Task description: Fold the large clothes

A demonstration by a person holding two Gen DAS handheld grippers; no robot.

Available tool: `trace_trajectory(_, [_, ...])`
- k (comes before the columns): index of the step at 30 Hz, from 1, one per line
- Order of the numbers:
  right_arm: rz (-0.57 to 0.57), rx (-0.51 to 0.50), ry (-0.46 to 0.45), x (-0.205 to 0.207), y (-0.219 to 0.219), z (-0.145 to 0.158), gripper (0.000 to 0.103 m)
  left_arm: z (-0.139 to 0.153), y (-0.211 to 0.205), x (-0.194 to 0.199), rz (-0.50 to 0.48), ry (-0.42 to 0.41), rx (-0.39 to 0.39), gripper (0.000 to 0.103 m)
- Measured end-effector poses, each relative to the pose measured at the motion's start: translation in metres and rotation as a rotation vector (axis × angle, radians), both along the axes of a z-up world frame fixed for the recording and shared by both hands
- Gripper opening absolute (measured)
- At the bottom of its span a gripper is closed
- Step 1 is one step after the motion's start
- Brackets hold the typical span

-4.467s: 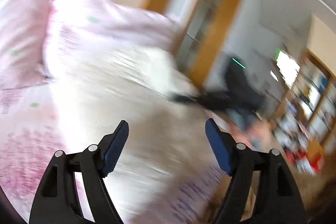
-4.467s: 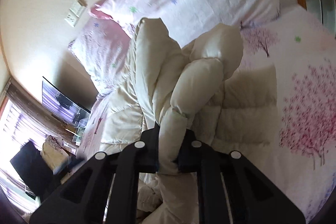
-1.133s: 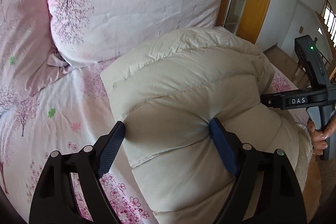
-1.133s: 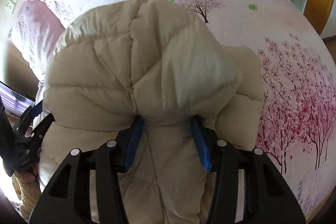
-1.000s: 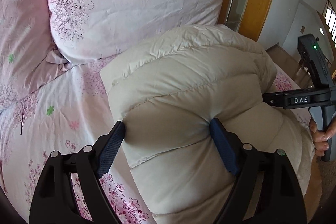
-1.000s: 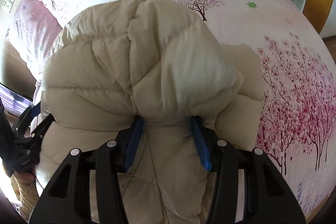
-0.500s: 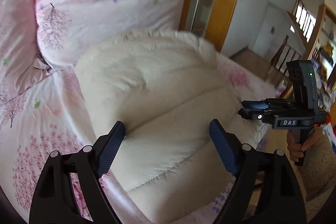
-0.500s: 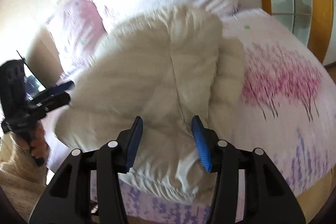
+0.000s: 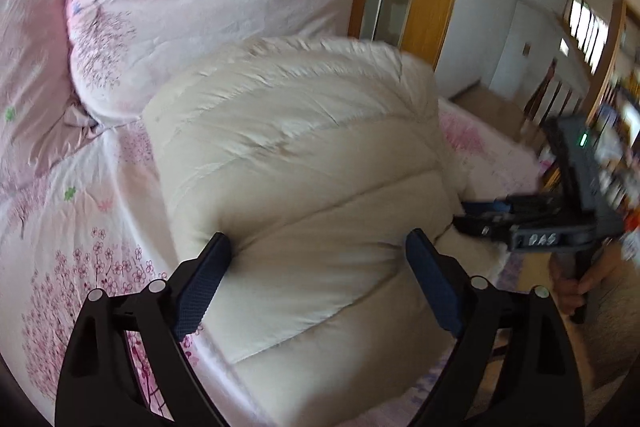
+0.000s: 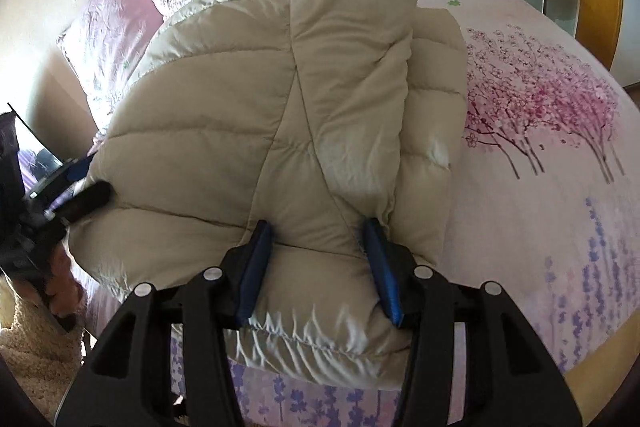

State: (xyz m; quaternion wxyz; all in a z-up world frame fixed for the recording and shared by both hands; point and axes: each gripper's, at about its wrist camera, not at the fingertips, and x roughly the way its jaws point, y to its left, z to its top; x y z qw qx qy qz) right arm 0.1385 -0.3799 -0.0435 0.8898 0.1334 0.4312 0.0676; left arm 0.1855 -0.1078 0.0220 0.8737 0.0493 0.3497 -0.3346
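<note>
On the bed (image 10: pixel 560 187), beside the pillows (image 9: pixel 192 7), a folded cream jacket (image 10: pixel 248 115) is laid. It is straddled by the left tongs (image 9: pixel 318 259) and right tongs (image 10: pixel 316 247), both spread wide, with nothing gripped.

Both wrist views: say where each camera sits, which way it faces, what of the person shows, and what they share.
Left wrist: on the left gripper, facing along its open fingers over the folded jacket toward the pillows; the right gripper and the person's hand show at right.
Right wrist: on the right gripper, jaws open, facing the jacket and bed; the left gripper shows at left.
Shared: jacket, pillows, bed.
</note>
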Motion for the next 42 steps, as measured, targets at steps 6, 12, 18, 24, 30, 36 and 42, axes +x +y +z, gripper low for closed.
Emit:
trace_trajectory(6, [-0.07,0.019,-0.103,-0.01,-0.022,0.046,0.101,0.018,0.066,0.038,0.163,0.077,-0.179,0.101])
trace_trajectory(12, [-0.162,0.155,0.106,0.03,-0.062,0.036,0.101,-0.005,0.083,0.071,0.181,0.266,-0.255,0.101])
trace_trajectory(18, [-0.133,0.393,0.184,0.067,-0.08,0.007,0.101,-0.03,0.075,0.09,0.134,0.44,-0.349,0.101])
trace_trajectory(24, [-0.084,0.519,0.228,0.085,-0.086,-0.017,0.101,-0.034,0.06,0.097,0.093,0.485,-0.386,0.101])
trace_trajectory(30, [-0.02,0.568,0.24,0.091,-0.078,-0.02,0.101,-0.037,0.04,0.102,0.062,0.504,-0.372,0.101])
trace_trajectory(36, [0.083,0.544,0.252,0.104,-0.057,-0.018,0.101,-0.043,0.034,0.11,0.05,0.538,-0.389,0.101])
trace_trajectory(42, [0.15,0.557,0.256,0.113,-0.042,-0.016,0.101,-0.054,0.038,0.114,0.03,0.587,-0.417,0.102])
